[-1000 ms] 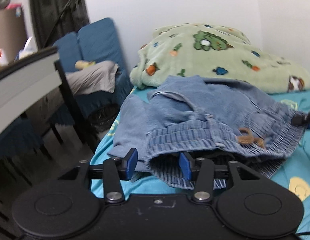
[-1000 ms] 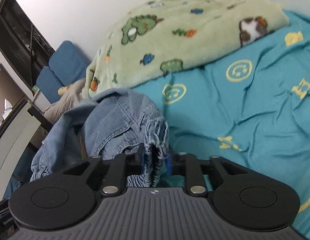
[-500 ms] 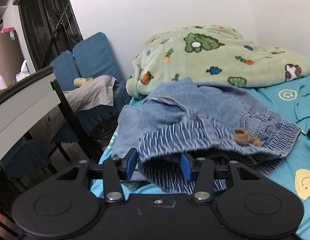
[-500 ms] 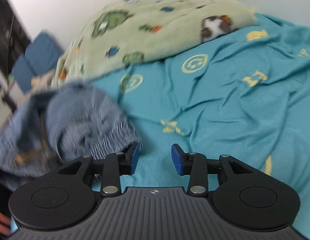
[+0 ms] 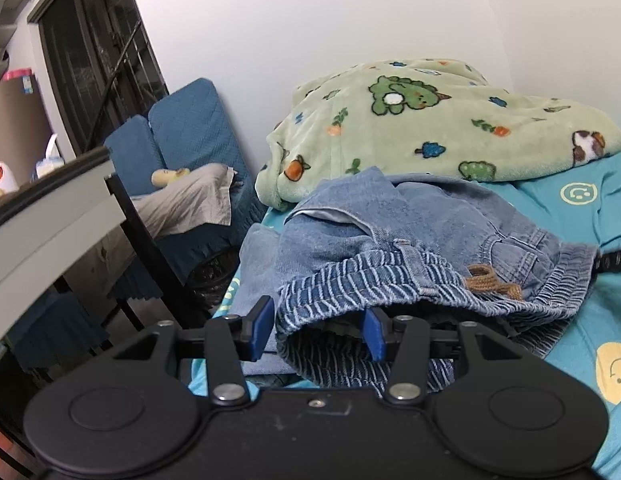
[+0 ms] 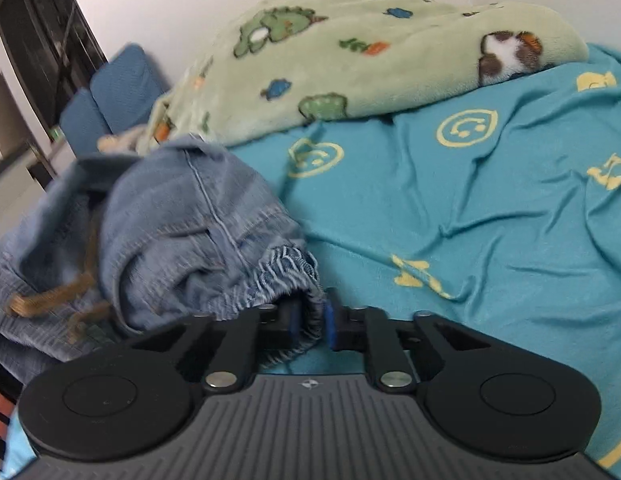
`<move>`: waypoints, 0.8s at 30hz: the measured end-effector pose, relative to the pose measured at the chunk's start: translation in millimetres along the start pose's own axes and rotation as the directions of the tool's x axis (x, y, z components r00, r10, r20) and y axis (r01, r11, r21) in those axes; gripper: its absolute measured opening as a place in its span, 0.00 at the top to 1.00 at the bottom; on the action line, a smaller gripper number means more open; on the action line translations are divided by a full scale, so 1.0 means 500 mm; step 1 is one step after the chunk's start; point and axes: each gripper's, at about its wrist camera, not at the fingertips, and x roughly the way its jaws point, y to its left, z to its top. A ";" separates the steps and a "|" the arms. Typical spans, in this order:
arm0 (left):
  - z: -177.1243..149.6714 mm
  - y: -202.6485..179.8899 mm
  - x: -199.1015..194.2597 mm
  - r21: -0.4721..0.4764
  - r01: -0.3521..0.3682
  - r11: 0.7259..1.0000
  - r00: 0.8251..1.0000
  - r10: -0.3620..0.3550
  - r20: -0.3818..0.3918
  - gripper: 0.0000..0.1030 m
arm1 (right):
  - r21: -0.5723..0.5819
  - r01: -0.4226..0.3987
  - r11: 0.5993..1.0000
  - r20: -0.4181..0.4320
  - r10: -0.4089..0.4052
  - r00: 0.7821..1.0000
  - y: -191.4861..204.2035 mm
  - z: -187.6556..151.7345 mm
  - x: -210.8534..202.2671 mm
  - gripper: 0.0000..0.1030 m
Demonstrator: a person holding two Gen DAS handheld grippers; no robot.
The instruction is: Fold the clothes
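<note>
The right gripper [image 6: 310,322] is closing its jaws on the elastic waistband of crumpled denim trousers [image 5: 410,248], while the left gripper [image 5: 316,330] is opening, its 2 pads straddling the waistband's other end. The trousers lie heaped on a turquoise bedsheet [image 6: 470,220], in front of a green blanket [image 5: 430,120]. The grasping step appears under way; next likely calls for lifting and spreading the garment flat.

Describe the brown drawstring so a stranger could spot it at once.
Start at the bed's teal sheet, where crumpled denim shorts lie in front of the green blanket. On their gathered waistband sits the drawstring, a short tan cord in a loose knot. It is the only brown thing on the blue denim.
</note>
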 end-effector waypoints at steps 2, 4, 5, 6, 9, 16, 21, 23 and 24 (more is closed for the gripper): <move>0.001 -0.008 -0.002 0.043 -0.024 0.999 0.999 0.023 0.026 0.52 | 0.000 -0.030 1.000 0.053 0.030 0.998 0.018 0.017 -0.022 0.93; 0.000 -0.017 -0.002 0.079 -0.051 0.996 0.998 0.047 0.050 0.50 | 0.000 -0.066 0.998 0.106 0.065 0.992 0.039 0.037 -0.048 0.93; -0.002 -0.021 -0.002 0.090 -0.051 0.995 0.998 0.047 0.051 0.50 | -0.004 -0.083 0.997 0.132 0.083 0.988 0.052 0.046 -0.063 0.93; -0.003 -0.024 -0.002 0.102 -0.048 0.994 0.998 0.043 0.052 0.50 | -0.012 -0.103 0.995 0.157 0.104 0.982 0.065 0.055 -0.078 0.93; -0.009 -0.034 -0.004 0.149 -0.044 0.988 0.997 0.034 0.066 0.50 | -0.041 -0.154 0.987 0.216 0.159 0.963 0.102 0.079 -0.123 0.93; -0.022 -0.053 0.048 0.254 -0.076 0.964 0.997 0.069 0.037 0.50 | -0.100 -0.128 0.987 0.217 0.147 0.965 0.125 0.082 -0.141 0.93; -0.023 -0.028 0.079 0.208 -0.047 0.977 0.998 0.052 -0.018 0.65 | 0.007 -0.043 0.999 0.123 0.042 0.992 0.061 0.056 -0.087 0.93; -0.019 -0.020 0.079 0.172 -0.037 0.984 0.999 0.039 -0.009 0.80 | 0.053 -0.018 0.998 0.082 0.014 0.997 0.038 0.044 -0.065 0.92; -0.016 -0.016 0.078 0.155 -0.028 0.988 1.000 0.029 -0.005 0.83 | 0.068 -0.016 0.998 0.067 0.012 0.998 0.032 0.038 -0.057 0.92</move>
